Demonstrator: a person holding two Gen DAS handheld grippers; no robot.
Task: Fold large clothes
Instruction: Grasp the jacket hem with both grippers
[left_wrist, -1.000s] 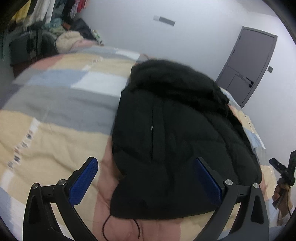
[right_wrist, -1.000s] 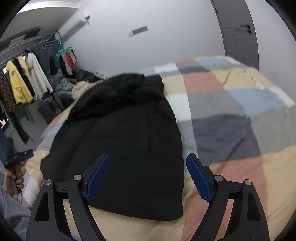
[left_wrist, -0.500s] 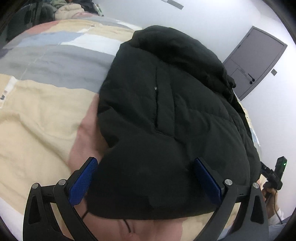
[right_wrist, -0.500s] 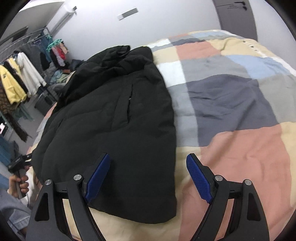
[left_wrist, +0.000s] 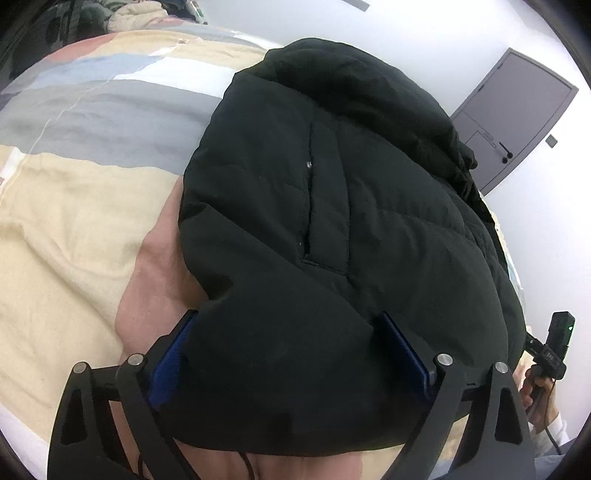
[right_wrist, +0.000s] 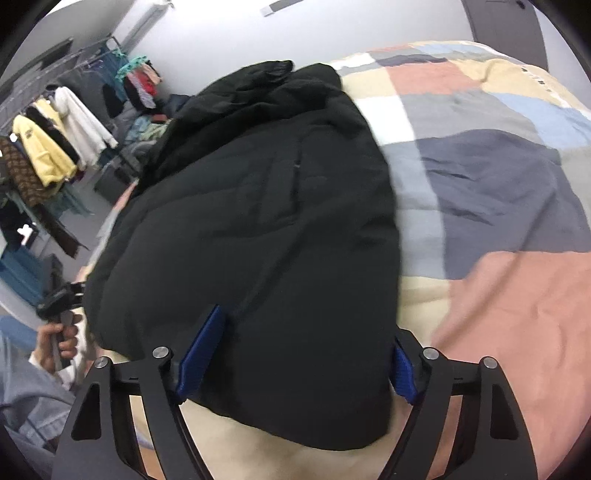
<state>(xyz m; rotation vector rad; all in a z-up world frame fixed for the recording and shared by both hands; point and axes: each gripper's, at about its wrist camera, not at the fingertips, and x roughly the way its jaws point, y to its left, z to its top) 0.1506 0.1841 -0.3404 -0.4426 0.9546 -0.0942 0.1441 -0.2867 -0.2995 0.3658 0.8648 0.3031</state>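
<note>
Black jacket (left_wrist: 332, 229) flat on patchwork bed (left_wrist: 74, 206). Left hand-held gripper (left_wrist: 291, 354) and right hand-held gripper (right_wrist: 295, 354): jaws spread, just closing, jacket hem bulging between them.

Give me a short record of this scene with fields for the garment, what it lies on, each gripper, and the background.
garment: black padded jacket, lying spread out
surface: bed with a patchwork quilt
left gripper: jaws have just been closing, hem bulging between the fingers; grip not certain
right gripper: jaws have just been closing, straddling the hem corner; grip not certain
background: clothes rack, grey door
</note>
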